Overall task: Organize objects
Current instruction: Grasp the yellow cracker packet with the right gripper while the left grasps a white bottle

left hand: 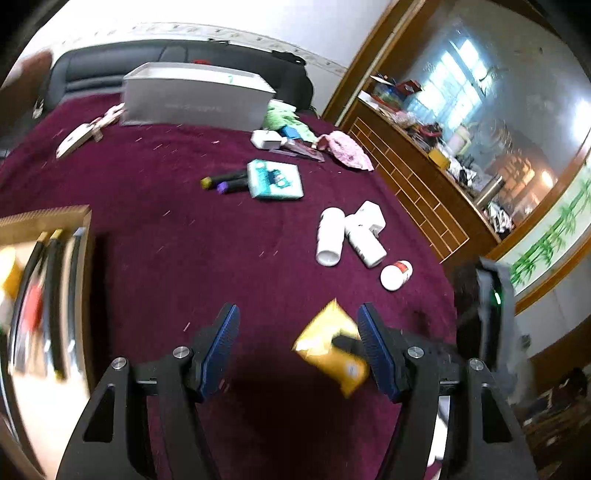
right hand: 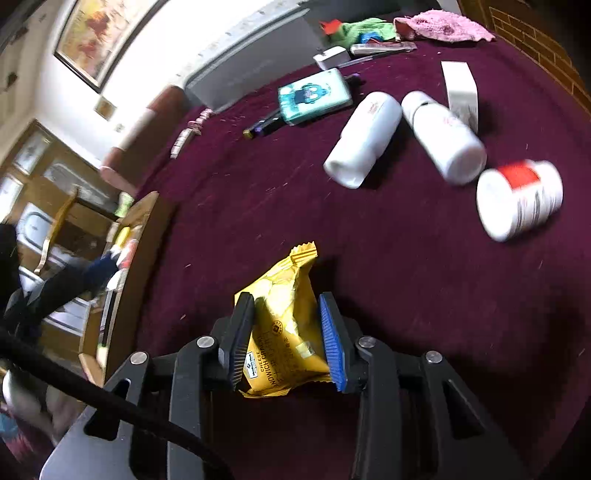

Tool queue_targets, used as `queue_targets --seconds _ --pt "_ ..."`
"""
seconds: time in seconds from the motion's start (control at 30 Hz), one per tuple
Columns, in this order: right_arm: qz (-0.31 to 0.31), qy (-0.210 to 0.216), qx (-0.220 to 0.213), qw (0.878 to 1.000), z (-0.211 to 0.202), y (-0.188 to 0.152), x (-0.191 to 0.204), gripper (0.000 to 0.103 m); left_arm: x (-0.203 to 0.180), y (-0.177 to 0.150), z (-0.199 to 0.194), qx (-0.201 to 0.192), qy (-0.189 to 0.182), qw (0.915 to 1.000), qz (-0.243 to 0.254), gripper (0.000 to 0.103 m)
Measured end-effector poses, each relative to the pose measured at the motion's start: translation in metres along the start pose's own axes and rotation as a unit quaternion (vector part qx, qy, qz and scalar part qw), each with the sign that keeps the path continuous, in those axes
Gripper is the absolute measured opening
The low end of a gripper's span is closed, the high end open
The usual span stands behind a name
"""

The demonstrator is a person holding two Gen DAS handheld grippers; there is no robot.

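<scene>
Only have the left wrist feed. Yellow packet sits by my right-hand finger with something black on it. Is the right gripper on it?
Observer: Yes. The right wrist view shows the right gripper with a pad against each side of the yellow packet.
Operator: What is the packet?
Observer: The print reads "CHEESE" and part of "sandwich cracker".
Operator: Off the cloth yet?
Observer: Cannot tell. Its serrated end pokes out beyond the gripper.

White wall [left hand: 295,18], wooden cabinet [left hand: 424,192], framed picture [right hand: 99,37].
</scene>
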State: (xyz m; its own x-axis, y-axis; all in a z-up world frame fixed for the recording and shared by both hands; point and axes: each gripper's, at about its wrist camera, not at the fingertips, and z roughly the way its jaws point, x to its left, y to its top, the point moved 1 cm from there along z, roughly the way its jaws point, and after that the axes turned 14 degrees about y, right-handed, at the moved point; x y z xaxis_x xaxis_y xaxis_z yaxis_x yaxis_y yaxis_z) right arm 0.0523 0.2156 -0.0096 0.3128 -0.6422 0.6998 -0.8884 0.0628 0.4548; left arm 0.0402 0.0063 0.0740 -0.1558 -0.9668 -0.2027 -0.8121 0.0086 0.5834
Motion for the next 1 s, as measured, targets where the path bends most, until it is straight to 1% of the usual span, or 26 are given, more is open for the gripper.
queue_targets --seconds 0.1,0.13,0.2,0.23,0.3,0.33,0.4,0.43,0.53,0.67,0.8,0.87,0.9,0.93,0.97,1.0 --pt "0.027 0.050 -0.029 0.998 -0.009 -0.008 -0.014 0.037 -0.023 0.019 0.025 0.008 0.003 0.9997 0.023 0.060" --pt "0.056 0.076 -0.039 0.995 -0.014 -0.009 -0.024 0.038 -0.029 0.025 0.033 0.010 0.006 0.9995 0.028 0.060" --pt "0.082 0.095 -0.058 0.990 -0.024 -0.009 -0.034 0.041 -0.041 0.037 0.053 0.015 0.015 0.9993 0.032 0.060" --pt "0.094 0.111 -0.070 0.987 -0.029 -0.010 -0.040 0.042 -0.046 0.042 0.064 0.020 0.022 0.9991 0.031 0.060" --pt "0.107 0.132 -0.077 0.982 -0.031 -0.009 -0.044 0.042 -0.055 0.051 0.087 0.035 0.037 0.9982 0.033 0.060" --pt "0.109 0.136 -0.078 0.982 -0.032 -0.009 -0.044 0.042 -0.059 0.054 0.098 0.044 0.044 0.9974 0.035 0.060" --pt "0.100 0.127 -0.073 0.984 -0.031 -0.010 -0.041 0.042 -0.065 0.059 0.117 0.063 0.052 0.9960 0.036 0.059" --pt "0.091 0.115 -0.068 0.987 -0.029 -0.011 -0.037 0.042 -0.068 0.061 0.124 0.067 0.054 0.9955 0.039 0.059" --pt "0.074 0.095 -0.058 0.991 -0.026 -0.012 -0.029 0.044 -0.080 0.067 0.141 0.062 0.076 0.9931 0.064 0.059" --pt "0.067 0.093 -0.054 0.992 -0.025 -0.013 -0.025 0.047 -0.096 0.070 0.163 0.067 0.095 0.9885 0.097 0.059" --pt "0.075 0.087 -0.056 0.992 -0.025 -0.015 -0.026 0.040 -0.111 0.065 0.169 0.057 0.103 0.9830 0.141 0.059" --pt "0.075 0.087 -0.056 0.992 -0.025 -0.016 -0.026 0.040 -0.115 0.063 0.170 0.057 0.107 0.9798 0.159 0.059" --pt "0.073 0.086 -0.055 0.992 -0.025 -0.016 -0.024 0.041 -0.115 0.062 0.170 0.056 0.110 0.9781 0.167 0.056" --pt "0.072 0.087 -0.055 0.992 -0.025 -0.017 -0.023 0.042 -0.115 0.061 0.169 0.053 0.117 0.9763 0.174 0.047" --pt "0.072 0.088 -0.056 0.992 -0.025 -0.017 -0.023 0.042 -0.114 0.060 0.168 0.050 0.126 0.9741 0.181 0.043" --pt "0.072 0.090 -0.056 0.992 -0.025 -0.018 -0.022 0.043 -0.112 0.060 0.167 0.049 0.125 0.9742 0.181 0.036"
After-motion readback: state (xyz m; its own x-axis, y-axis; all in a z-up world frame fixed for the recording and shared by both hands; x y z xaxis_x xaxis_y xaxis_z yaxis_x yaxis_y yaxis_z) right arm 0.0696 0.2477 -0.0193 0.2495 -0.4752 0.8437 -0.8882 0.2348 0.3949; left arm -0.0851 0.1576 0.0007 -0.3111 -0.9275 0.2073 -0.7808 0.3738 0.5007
